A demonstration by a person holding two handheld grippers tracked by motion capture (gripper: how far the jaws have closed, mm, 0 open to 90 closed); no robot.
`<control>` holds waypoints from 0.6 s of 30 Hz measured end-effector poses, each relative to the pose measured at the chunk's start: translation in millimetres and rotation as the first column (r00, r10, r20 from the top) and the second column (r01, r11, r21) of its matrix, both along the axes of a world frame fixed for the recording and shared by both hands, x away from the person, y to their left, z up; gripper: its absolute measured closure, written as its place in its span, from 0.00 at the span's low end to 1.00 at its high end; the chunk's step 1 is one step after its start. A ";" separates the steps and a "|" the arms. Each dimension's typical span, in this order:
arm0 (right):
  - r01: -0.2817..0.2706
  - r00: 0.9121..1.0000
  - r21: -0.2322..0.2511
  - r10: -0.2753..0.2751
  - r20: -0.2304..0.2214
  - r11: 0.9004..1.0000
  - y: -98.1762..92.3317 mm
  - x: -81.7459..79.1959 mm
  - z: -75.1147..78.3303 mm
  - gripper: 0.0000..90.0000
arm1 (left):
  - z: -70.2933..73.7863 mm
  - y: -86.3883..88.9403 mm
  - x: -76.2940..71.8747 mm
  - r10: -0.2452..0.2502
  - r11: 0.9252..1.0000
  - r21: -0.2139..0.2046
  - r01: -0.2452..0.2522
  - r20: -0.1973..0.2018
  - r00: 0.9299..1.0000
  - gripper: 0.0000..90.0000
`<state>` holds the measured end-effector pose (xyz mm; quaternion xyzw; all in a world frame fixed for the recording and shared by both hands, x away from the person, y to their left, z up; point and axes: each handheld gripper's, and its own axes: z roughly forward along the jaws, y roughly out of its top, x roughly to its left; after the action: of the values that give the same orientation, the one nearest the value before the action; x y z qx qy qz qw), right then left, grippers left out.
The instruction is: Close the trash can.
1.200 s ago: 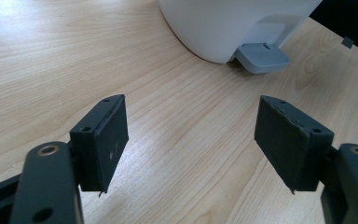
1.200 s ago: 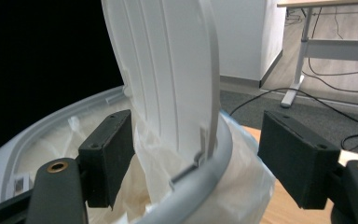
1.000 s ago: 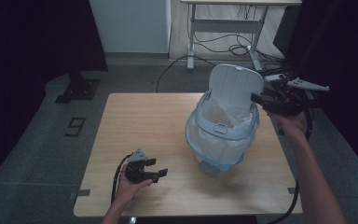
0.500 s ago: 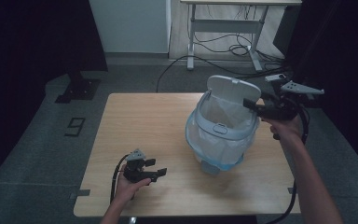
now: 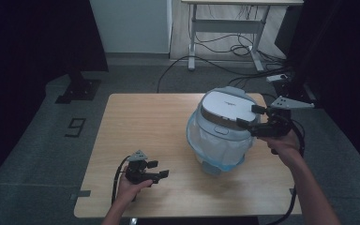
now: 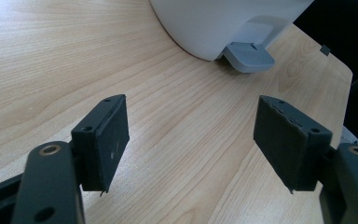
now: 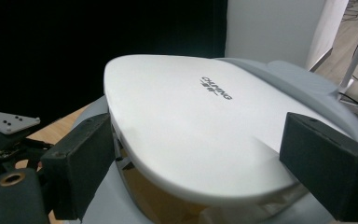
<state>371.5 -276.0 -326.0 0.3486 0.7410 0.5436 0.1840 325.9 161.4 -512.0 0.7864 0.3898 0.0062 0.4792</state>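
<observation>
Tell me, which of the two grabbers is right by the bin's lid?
The right gripper, at the lid of the bin. The left gripper rests apart on the table.

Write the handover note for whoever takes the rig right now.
Right tool: open, jaws just been opening, one on each side of the lid edge, not pressing it.
Left tool: open, empty, low over the table near its front edge.
Bin: on the table's right half, bag inside, pedal toward the front.
Done: lid lowered most of the way.
Left: lid's near edge is not yet seated; press it shut, then pull the right tool clear.
</observation>
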 end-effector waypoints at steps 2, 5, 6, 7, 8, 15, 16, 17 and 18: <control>-0.003 1.000 0.002 0.003 -0.008 1.000 2.7 1.3 -1.5 0.11 | 0.2 0.4 0.0 0.001 1.000 -0.001 -0.001 0.000 1.000 0.30; 0.009 1.000 -0.008 -0.009 -0.019 1.000 7.6 4.4 -2.9 0.13 | 0.5 1.0 -0.3 0.003 1.000 -0.004 -0.003 0.000 1.000 0.30; 0.022 0.999 -0.017 -0.022 -0.026 1.000 9.6 6.0 -3.4 0.15 | 0.6 1.1 -0.3 0.003 1.000 -0.004 -0.003 0.000 1.000 0.30; 0.039 0.999 -0.026 -0.039 -0.028 0.999 11.8 7.6 -4.3 0.15 | 0.7 1.2 -0.4 0.002 1.000 -0.005 -0.002 0.001 1.000 0.30; 0.051 0.998 -0.033 -0.052 -0.029 0.998 14.0 9.1 -5.2 0.15 | 0.7 1.2 -0.4 0.002 1.000 -0.005 -0.002 0.001 1.000 0.30; 0.125 0.992 -0.105 -0.126 0.004 0.987 30.1 10.8 -6.6 0.14 | 0.1 1.7 0.1 0.000 1.000 -0.002 0.000 -0.001 1.000 0.30; 0.129 0.992 -0.108 -0.130 0.003 0.986 31.2 10.6 -6.3 0.14 | 0.0 1.7 0.0 0.000 1.000 -0.001 0.000 -0.002 1.000 0.30; 0.132 0.991 -0.113 -0.133 0.000 0.985 31.8 10.5 -5.8 0.14 | -0.1 1.6 -0.1 0.000 1.000 0.000 0.000 -0.002 1.000 0.30; 0.134 0.991 -0.117 -0.135 -0.004 0.984 32.2 10.6 -5.2 0.14 | -0.1 1.5 -0.2 -0.001 1.000 0.001 0.001 -0.002 1.000 0.30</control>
<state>382.1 -243.7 -331.2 0.3898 0.7472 0.4838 0.2359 325.7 162.9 -512.1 0.7867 0.3900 0.0055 0.4785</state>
